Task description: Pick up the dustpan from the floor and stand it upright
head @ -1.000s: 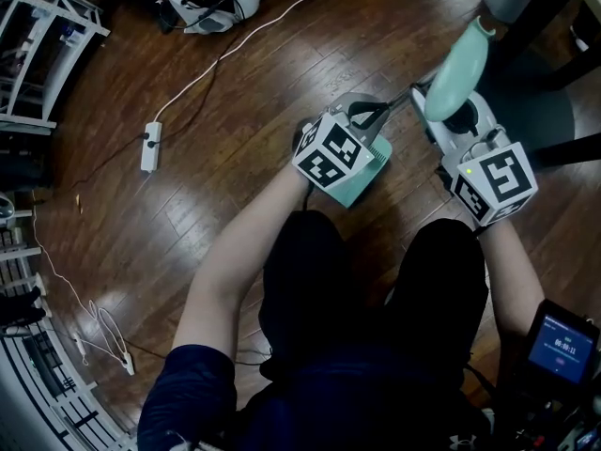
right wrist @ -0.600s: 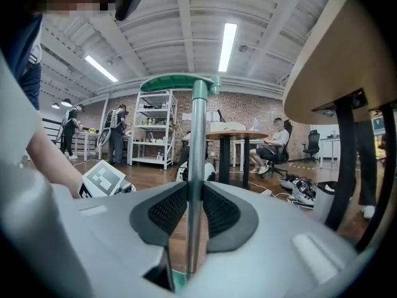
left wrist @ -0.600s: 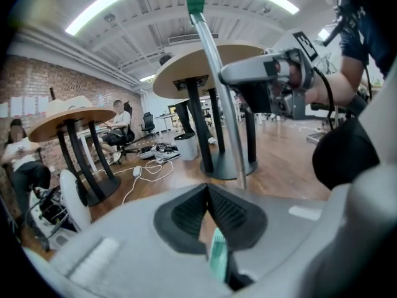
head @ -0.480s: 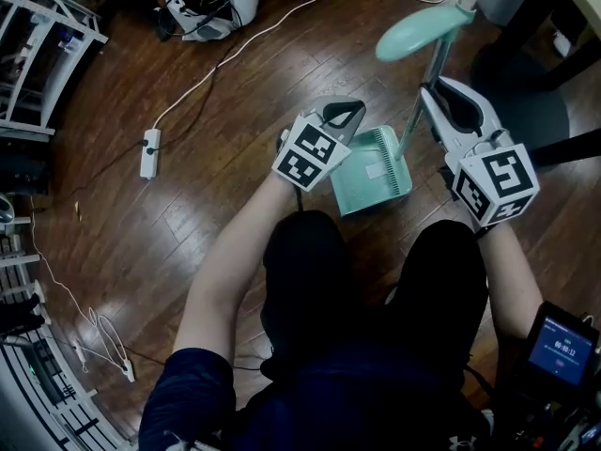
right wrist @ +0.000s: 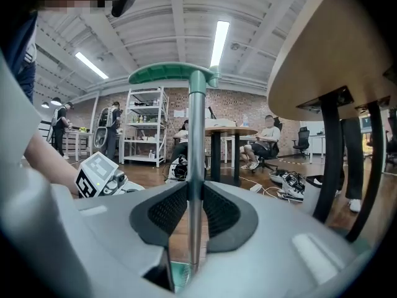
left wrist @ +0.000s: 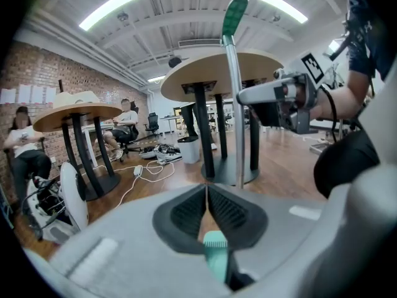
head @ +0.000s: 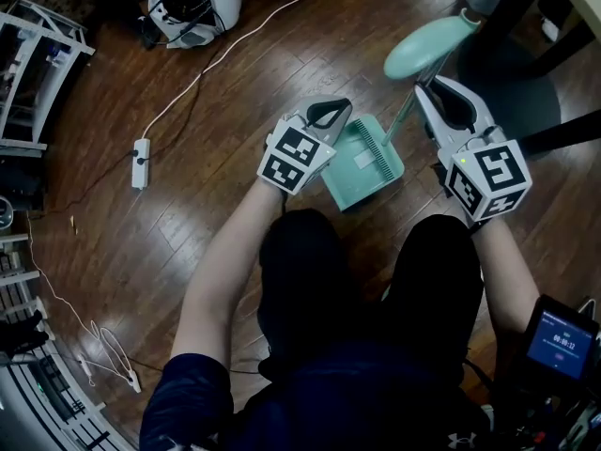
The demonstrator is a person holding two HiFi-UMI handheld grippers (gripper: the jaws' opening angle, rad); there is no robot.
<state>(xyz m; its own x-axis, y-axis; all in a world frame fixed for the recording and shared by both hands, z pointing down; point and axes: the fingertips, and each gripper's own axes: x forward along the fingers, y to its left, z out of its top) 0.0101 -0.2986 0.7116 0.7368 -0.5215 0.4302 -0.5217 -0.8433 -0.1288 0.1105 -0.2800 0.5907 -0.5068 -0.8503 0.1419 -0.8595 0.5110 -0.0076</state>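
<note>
Dustpan held by both grippers, pole upright.
Left gripper jaws clenched on its rim; right gripper jaws grasp the pole.

Both arms are stretched forward; the left gripper is shut on the dustpan, the right gripper on its pole.

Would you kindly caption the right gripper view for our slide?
Right gripper clamped on the dustpan pole, beneath its green handle.
</note>
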